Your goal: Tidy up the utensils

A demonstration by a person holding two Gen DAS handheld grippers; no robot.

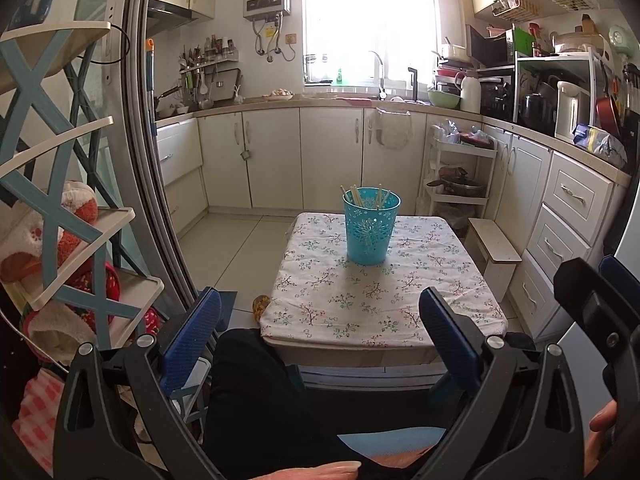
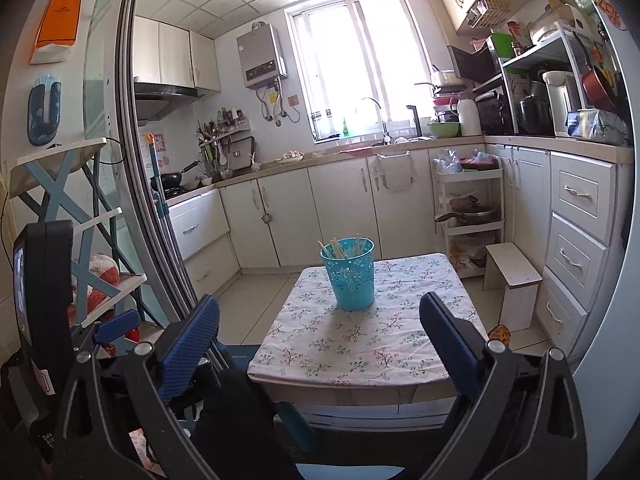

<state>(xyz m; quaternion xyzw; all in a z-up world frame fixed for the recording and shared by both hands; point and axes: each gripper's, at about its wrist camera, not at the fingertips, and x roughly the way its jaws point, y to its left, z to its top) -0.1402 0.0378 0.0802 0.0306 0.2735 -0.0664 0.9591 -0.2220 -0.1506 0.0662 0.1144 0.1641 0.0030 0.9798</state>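
A turquoise perforated utensil holder (image 1: pixel 371 226) stands upright on a small table with a floral cloth (image 1: pixel 360 304). Several pale chopsticks (image 1: pixel 358 197) stick out of it. It also shows in the right wrist view (image 2: pixel 349 274), with the chopsticks (image 2: pixel 338 249) inside, on the same table (image 2: pixel 360 344). My left gripper (image 1: pixel 320 320) is open and empty, held back from the table's near edge. My right gripper (image 2: pixel 320 324) is open and empty, also short of the table. The right gripper's body shows at the right of the left wrist view (image 1: pixel 600 304).
A blue-and-white shelf rack (image 1: pixel 72 208) with cloths stands at the left beside a sliding door frame (image 1: pixel 160 184). A small white stool (image 2: pixel 514 284) sits right of the table. Kitchen cabinets (image 1: pixel 328 156) and a cluttered counter line the back and right. A person's dark-trousered leg (image 1: pixel 256 400) is below.
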